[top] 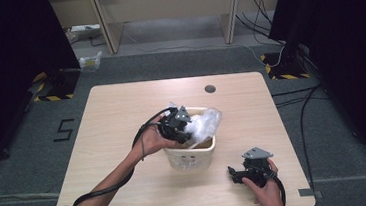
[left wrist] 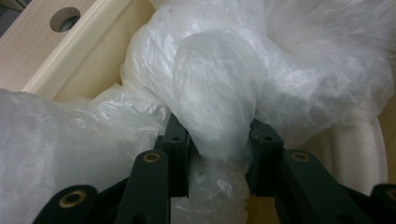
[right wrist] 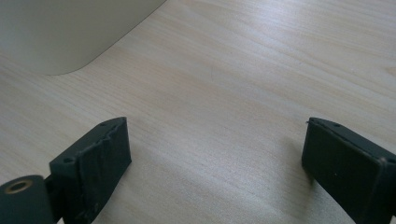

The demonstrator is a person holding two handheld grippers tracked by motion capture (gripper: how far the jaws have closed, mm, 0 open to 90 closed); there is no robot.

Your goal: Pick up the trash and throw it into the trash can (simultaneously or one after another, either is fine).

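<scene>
A: The left gripper (top: 185,128) is at the cream bin (top: 192,157) in the middle of the wooden table (top: 122,118), its nose over the rim where the clear plastic bag (top: 204,123) billows out.

B: And in the left gripper view the bag (left wrist: 215,88) sits right between the two black jaws, a bunched fold of film pinched at both pads (the film narrows sharply where they meet it). So the jaws are clamped on the bag, set part-way apart by the wad of plastic.

A: Where is the bag itself?

B: Inside the bin, stuffed in and spilling over the far right edge in the high view. The bin's pale wall (left wrist: 84,60) shows behind the film, with a strip of table and a round cable hole (left wrist: 64,18) beyond it.

A: The right gripper (top: 235,173)?

B: Low on the table near the front right corner, well apart from the bin. In its own view the jaws stand wide with bare wood (right wrist: 224,93) between them, gripping nothing. The bin's rounded corner (right wrist: 70,32) sits at the upper left.
</scene>
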